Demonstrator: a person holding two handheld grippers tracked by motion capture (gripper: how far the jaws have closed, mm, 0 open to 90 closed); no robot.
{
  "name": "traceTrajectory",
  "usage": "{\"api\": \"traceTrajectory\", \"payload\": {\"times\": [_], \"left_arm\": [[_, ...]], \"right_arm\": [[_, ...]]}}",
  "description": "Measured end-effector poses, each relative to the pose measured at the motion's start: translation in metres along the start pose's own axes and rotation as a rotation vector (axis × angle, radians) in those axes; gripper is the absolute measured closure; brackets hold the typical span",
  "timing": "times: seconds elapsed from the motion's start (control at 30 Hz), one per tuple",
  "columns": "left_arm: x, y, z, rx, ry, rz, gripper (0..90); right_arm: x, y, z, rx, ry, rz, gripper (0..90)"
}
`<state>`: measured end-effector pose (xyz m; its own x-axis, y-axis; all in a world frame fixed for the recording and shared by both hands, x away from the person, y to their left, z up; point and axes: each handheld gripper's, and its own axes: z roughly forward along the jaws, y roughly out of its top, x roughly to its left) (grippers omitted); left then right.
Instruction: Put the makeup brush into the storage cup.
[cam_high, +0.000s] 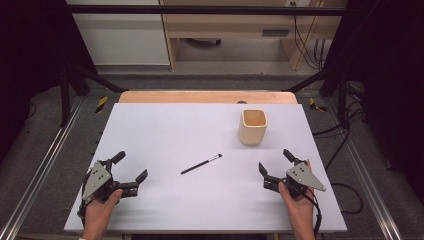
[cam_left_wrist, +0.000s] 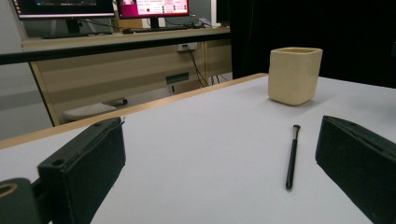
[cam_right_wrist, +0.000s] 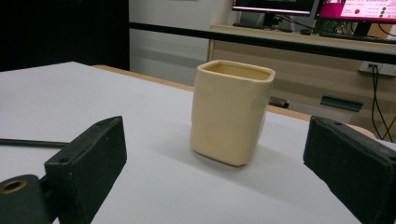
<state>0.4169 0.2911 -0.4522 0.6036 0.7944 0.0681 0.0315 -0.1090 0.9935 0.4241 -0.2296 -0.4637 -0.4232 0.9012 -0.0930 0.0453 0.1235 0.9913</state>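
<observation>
White table top (cam_high: 175, 200), a strip of wood edge showing along its far side. Three items of interest on it

Left gripper (cam_high: 131, 168): near-left corner of the table, held in the person's left hand (cam_high: 102, 207), grey plate on top. Jaws wide apart, nothing between them. Sits low on or just above the surface, can't tell which

Right gripper (cam_high: 275, 161): near-right, held in the right hand (cam_high: 295, 200), cable trailing off the near edge. Jaws also wide apart, empty

Thin black brush (cam_high: 201, 164): lying flat near the middle of the table, roughly between the two grippers and a bit farther out. Runs diagonally, pale bristle tip pointing far-right, handle end near-left. Touching neither gripper. In the left gripper view the brush (cam_left_wrist: 292, 156) lies ahead of the jaws, closer to the right-hand jaw, tip pointing away toward the cup

Cream cup (cam_high: 253, 126): square-ish with rounded corners, upright, open top, far-right part of the table, well apart from the brush. Inside looks empty from the high view. In the right gripper view the cup (cam_right_wrist: 230, 112) stands dead ahead between the open jaws, not touched, and the brush handle (cam_right_wrist: 32, 143) pokes in at left

Background: desk with monitors (cam_left_wrist: 149, 8) beyond the table, dark curtains either side
</observation>
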Motion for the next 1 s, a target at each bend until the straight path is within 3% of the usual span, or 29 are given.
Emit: {"api": "traceTrajectory", "payload": {"times": [0.43, 0.57, 0.77, 1.0], "left_arm": [[-0.006, 0.002, 0.006, 0.054, -0.025, 0.002, 1.6], [-0.011, 0.007, 0.017, 0.108, -0.04, 0.014, 1.8], [-0.021, 0.03, 0.038, 0.205, -0.093, 0.078, 1.9], [-0.027, 0.058, 0.059, 0.288, -0.141, 0.112, 2.1]], "right_arm": [[-0.002, -0.002, -0.005, 0.017, -0.022, -0.01, 3.1], [-0.003, -0.002, -0.004, 0.022, -0.028, -0.009, 2.8], [-0.004, 0.0, -0.006, 0.02, -0.038, 0.001, 2.6], [-0.005, -0.001, -0.007, 0.027, -0.035, -0.002, 2.4]]}}
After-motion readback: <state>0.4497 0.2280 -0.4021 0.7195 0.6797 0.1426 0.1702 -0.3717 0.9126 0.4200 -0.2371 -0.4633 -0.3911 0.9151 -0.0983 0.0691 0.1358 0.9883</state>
